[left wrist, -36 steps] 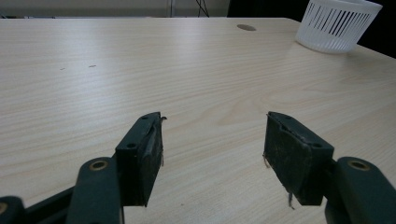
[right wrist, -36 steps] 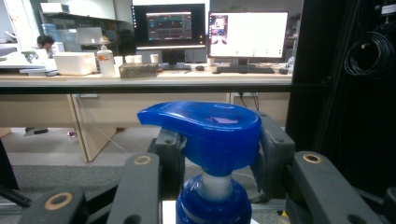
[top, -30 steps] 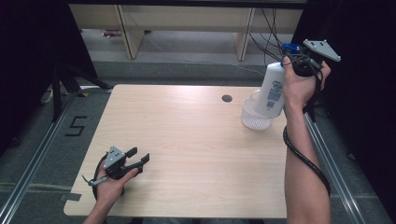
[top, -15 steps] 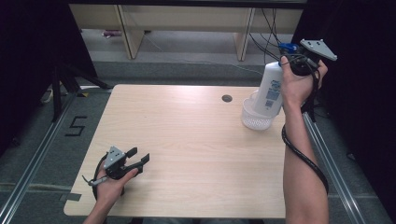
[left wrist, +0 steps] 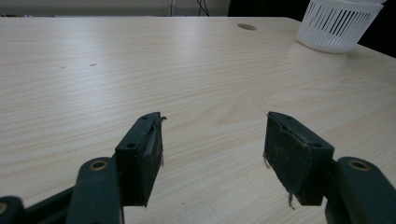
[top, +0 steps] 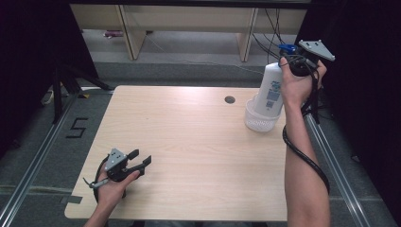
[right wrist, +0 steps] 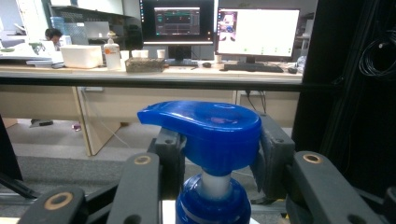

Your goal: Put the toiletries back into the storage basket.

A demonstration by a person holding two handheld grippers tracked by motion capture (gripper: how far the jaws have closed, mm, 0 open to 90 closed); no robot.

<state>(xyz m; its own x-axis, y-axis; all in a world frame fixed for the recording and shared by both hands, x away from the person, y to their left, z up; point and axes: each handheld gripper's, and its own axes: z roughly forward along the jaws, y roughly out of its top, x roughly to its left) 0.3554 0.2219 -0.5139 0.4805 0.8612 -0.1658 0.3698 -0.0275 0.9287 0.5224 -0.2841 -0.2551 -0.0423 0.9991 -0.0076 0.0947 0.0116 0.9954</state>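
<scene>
High view: the right gripper (top: 294,60) grasps the pump head of the bottle (top: 272,91) at the far right of the table (top: 189,142). The bottle stands nearly upright, long axis vertical with a slight lean, its base inside or just above the white basket (top: 259,121); which of the two cannot be told. The basket lies directly below the right gripper, so any lowering or lifting runs along the bottle's axis. The left gripper (top: 140,160) rests at the near left edge, well apart from both.

Left gripper view: jaws released, nothing between them; the basket (left wrist: 337,25) lies far off across bare table.

Right gripper view: the pads (right wrist: 275,154) clamp the blue pump (right wrist: 205,133) from both sides.

Compared with the earlier frames, bottle, basket and both hands sit practically unchanged.
</scene>
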